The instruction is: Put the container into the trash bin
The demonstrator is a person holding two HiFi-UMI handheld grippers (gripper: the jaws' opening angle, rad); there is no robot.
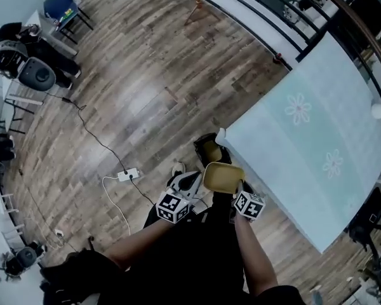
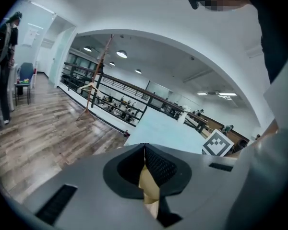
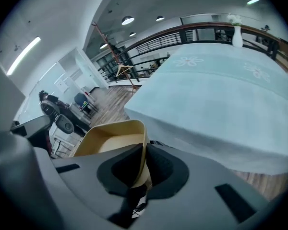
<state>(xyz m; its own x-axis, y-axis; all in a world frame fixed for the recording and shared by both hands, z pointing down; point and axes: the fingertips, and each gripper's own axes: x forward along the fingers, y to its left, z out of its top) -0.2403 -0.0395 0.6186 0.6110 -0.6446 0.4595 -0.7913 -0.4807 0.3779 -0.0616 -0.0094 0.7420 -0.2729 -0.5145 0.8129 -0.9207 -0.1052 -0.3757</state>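
A shallow tan container (image 1: pixel 223 178) hangs above the wood floor, near the table's corner. My right gripper (image 1: pixel 236 193) is shut on its rim. In the right gripper view the container's (image 3: pixel 113 139) wall runs between the closed jaws of that gripper (image 3: pixel 143 169). A black trash bin (image 1: pixel 209 150) with something yellowish inside stands on the floor just beyond the container. My left gripper (image 1: pixel 193 182) is close to the container's left side. The left gripper (image 2: pixel 145 170) is shut on a thin tan piece (image 2: pixel 149 188). I cannot tell whether that piece belongs to the container.
A table with a pale teal flowered cloth (image 1: pixel 305 138) fills the right side, its corner beside the bin. A white power strip (image 1: pixel 128 174) and its cable lie on the floor to the left. Chairs and gear stand at the far left, and a railing runs behind the table.
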